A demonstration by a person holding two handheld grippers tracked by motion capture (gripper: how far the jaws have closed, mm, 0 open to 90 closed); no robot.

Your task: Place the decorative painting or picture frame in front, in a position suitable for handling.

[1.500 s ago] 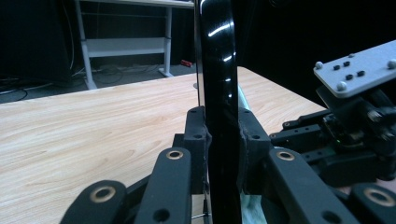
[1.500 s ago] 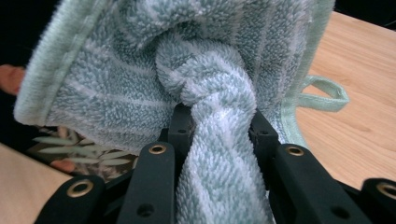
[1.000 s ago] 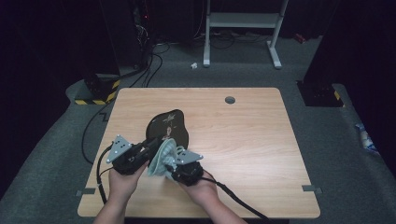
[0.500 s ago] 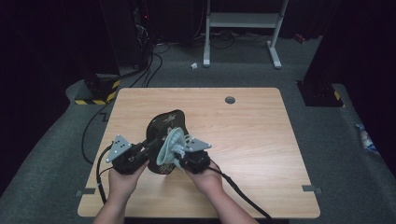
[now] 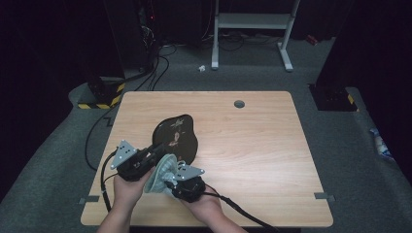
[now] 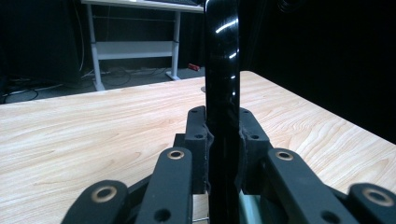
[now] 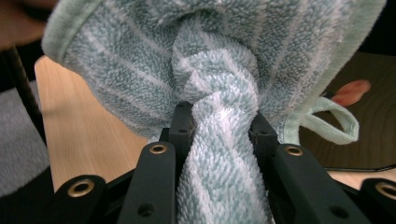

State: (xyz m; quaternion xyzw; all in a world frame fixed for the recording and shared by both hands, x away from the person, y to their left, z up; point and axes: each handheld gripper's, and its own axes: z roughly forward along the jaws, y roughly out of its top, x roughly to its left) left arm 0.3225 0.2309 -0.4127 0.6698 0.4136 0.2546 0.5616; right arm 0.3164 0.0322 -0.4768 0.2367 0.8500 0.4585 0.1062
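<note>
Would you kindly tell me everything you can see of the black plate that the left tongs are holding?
The glossy black plate with a wavy outline looks lacquered or glazed, with small pale markings on its face. It is held tilted up off the light wooden table, edge-on in the left gripper view. The left tongs are clamped on its rim, pads pressing both faces. The pale green striped terry towel, gripped by the right tongs, lies against its lower edge.

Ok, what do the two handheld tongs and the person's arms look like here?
Both tongs, left and right, are black, each topped by a grey three-cornered plate and trailing a black cable. Their linked jaws carry brass-coloured rivets and black pads. The forearms are bare, no sleeves.
</note>
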